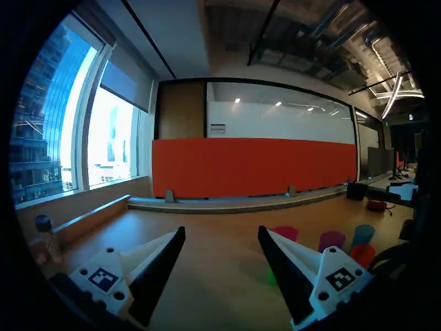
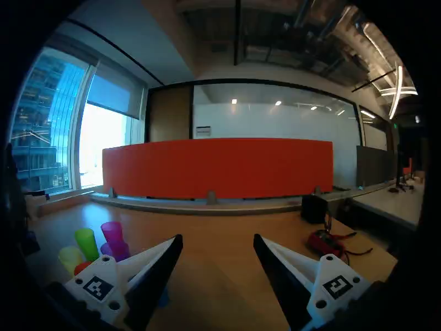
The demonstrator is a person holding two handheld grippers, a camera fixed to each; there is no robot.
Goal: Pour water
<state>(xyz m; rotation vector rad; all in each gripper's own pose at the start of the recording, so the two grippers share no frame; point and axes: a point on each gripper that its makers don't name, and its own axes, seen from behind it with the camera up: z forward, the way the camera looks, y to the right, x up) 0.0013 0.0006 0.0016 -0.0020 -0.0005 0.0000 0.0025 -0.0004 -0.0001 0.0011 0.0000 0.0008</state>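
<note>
My left gripper (image 1: 221, 234) is open above a wooden table (image 1: 220, 220), nothing between its fingers. Several coloured plastic cups stand behind its right finger: a pink cup (image 1: 285, 232), a purple cup (image 1: 331, 240), a blue cup (image 1: 363, 234) and a red cup (image 1: 362, 254). My right gripper (image 2: 218, 241) is also open and empty over the same table (image 2: 231, 231). At its left finger stand a green cup (image 2: 87, 243), a magenta cup (image 2: 113, 233), a yellow-green cup (image 2: 70, 257) and others partly hidden. A dark-capped bottle (image 1: 46, 234) stands at the far left of the left gripper view.
An orange partition (image 1: 253, 167) runs along the table's far edge. A black box (image 2: 314, 208) and a red device with cables (image 2: 325, 241) lie on the right. A raised wooden ledge (image 1: 91, 218) borders the window side. More desks (image 2: 394, 207) stand to the right.
</note>
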